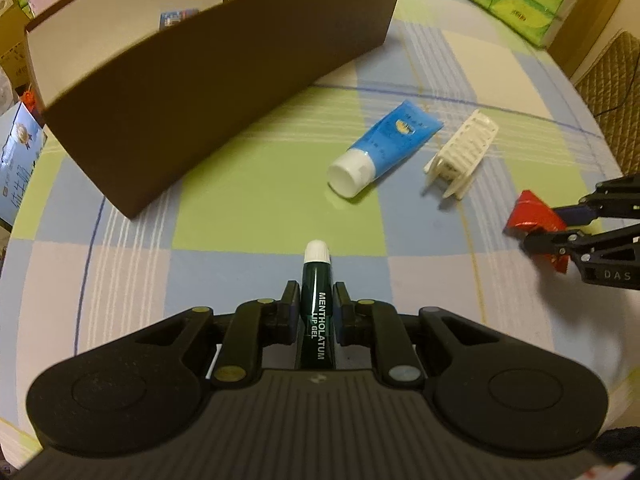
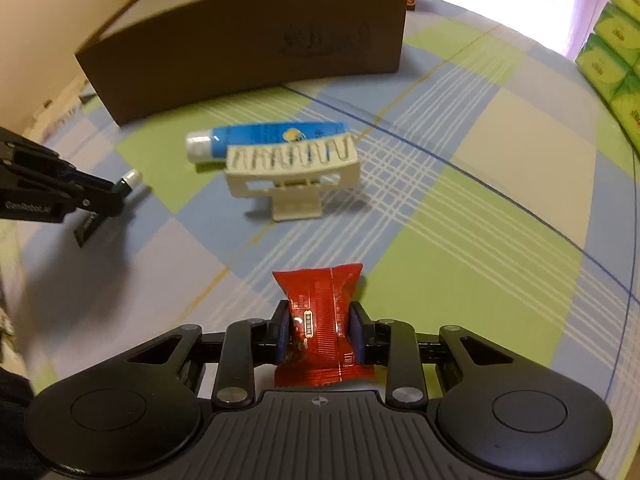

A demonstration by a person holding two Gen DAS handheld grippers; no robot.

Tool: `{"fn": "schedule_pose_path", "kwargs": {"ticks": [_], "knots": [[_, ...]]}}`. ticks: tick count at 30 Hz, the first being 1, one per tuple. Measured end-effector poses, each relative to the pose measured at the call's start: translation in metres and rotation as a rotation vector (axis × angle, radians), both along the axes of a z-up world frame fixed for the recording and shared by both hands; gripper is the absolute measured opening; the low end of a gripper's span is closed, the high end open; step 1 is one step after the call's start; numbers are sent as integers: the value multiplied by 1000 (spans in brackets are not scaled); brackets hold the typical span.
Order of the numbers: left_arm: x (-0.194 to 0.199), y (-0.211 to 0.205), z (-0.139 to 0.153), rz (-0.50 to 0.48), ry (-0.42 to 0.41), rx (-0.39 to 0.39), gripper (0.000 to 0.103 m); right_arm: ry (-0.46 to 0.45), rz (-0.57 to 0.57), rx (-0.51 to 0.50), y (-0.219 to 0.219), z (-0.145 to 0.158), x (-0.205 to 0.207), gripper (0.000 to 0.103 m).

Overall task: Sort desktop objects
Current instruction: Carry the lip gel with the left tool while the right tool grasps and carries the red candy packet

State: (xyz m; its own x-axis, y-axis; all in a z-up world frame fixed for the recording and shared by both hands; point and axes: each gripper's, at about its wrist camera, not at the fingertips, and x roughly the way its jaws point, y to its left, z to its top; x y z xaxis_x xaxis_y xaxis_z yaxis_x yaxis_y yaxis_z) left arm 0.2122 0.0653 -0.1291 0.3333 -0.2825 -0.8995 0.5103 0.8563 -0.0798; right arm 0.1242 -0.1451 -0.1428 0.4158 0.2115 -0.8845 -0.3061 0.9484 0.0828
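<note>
Left gripper (image 1: pixel 316 306): pinching Mentholatum lip gel tube (image 1: pixel 316 316), long axis along fingers, white cap forward.
Right gripper (image 2: pixel 320 330): pinching red snack packet (image 2: pixel 322 320), lengthwise between fingers.
Ahead of both: blue tube (image 1: pixel 386 146), cap toward left gripper; white comb-like rack (image 1: pixel 462 152) beside it; brown cardboard box (image 1: pixel 208 92) beyond.

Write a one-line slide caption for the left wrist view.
Left gripper clamps a lip gel tube above the checked tablecloth, facing the brown box.
</note>
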Motion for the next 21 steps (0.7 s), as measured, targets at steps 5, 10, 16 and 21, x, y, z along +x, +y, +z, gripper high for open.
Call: {"fn": "schedule_pose_path", "kwargs": {"ticks": [5, 10, 16, 21], "knots": [[-1, 5, 26, 0, -41, -48, 13, -28, 1, 62, 1, 24, 5, 27], [5, 11, 59, 17, -95, -121, 13, -76, 25, 119, 12, 54, 21, 27], [21, 22, 98, 41, -171, -169, 13, -134, 92, 180, 36, 87, 49, 27], [46, 37, 123, 81, -222, -187, 13, -204, 146, 216, 64, 113, 84, 27]]}}
